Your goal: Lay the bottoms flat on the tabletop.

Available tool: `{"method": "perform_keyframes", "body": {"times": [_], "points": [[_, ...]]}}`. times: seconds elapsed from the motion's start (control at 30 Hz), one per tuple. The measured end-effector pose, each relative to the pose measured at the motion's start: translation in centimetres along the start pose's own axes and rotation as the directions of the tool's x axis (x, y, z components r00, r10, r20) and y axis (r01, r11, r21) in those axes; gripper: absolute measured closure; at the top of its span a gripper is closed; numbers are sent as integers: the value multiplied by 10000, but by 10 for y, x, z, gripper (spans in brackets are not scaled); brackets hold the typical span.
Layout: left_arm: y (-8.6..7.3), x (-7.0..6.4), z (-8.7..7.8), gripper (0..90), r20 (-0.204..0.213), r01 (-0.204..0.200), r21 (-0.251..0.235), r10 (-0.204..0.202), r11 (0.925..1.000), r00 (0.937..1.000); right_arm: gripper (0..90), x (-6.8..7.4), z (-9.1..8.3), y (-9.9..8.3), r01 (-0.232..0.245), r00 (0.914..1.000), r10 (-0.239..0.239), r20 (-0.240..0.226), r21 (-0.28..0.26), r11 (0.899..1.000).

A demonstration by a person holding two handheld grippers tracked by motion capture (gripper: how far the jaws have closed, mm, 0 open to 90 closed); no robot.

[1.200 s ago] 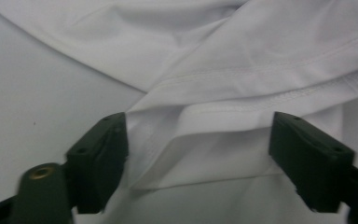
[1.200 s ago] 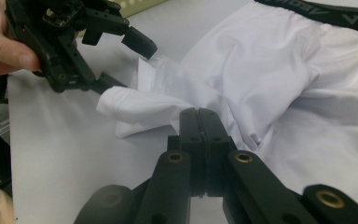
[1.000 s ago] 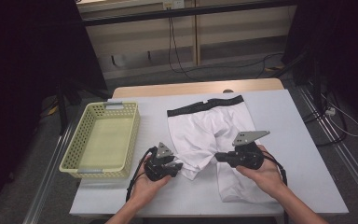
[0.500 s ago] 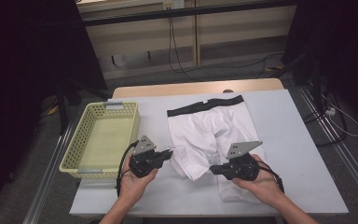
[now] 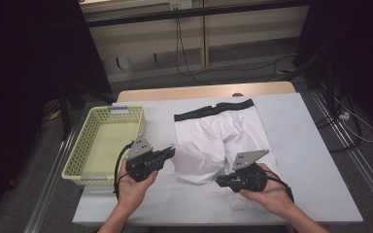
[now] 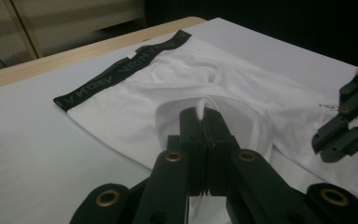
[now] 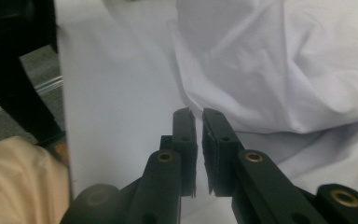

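From the high view, the white shorts (image 5: pixel 218 141) lie on the table beside an empty basket (image 5: pixel 108 141), one leg folded inward (folding barely begun). The left gripper view shows the left gripper (image 6: pixel 204 114) pinching a fabric tip. In the right gripper view, the right gripper (image 7: pixel 198 116) is nearly closed, holding nothing.

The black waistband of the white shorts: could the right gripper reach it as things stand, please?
Probably yes. The right gripper sits near the shorts' lower leg, nearly shut and holding nothing, and only flat fabric lies between it and the waistband.
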State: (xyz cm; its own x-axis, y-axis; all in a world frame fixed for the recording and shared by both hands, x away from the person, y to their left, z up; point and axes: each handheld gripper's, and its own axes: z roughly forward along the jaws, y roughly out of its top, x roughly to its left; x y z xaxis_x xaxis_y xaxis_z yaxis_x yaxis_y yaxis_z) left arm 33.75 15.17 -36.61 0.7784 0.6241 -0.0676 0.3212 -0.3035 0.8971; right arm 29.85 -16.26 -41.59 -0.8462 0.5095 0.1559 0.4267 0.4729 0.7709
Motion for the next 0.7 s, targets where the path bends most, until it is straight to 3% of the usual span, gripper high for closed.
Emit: {"method": "perform_keyframes", "body": {"times": [0.07,0.13,0.23,0.33,0.47,0.7], "points": [[0,-2,0,888,65,-48,-4,48,10000,10000,767,-8,-2,2,-47,9987,57,508,-181,9998],[1,-5,0,887,149,-108,-39,108,9999,9998,717,-16,-6,6,80,9918,-41,1280,-299,9995],[3,-8,-1,886,255,-178,-91,180,9998,9995,665,-25,-7,11,64,9901,26,1402,-634,9980],[4,-11,-3,886,242,-281,-153,284,9995,9993,619,-27,3,11,30,9903,21,1392,-361,9993],[7,-12,-10,886,187,-305,-323,311,9990,9993,618,-24,13,12,150,9919,-124,1264,-197,9997],[2,-14,-25,886,-148,-478,-205,475,9986,9988,702,-27,2,3,-61,9910,75,1334,-112,9999]]}}
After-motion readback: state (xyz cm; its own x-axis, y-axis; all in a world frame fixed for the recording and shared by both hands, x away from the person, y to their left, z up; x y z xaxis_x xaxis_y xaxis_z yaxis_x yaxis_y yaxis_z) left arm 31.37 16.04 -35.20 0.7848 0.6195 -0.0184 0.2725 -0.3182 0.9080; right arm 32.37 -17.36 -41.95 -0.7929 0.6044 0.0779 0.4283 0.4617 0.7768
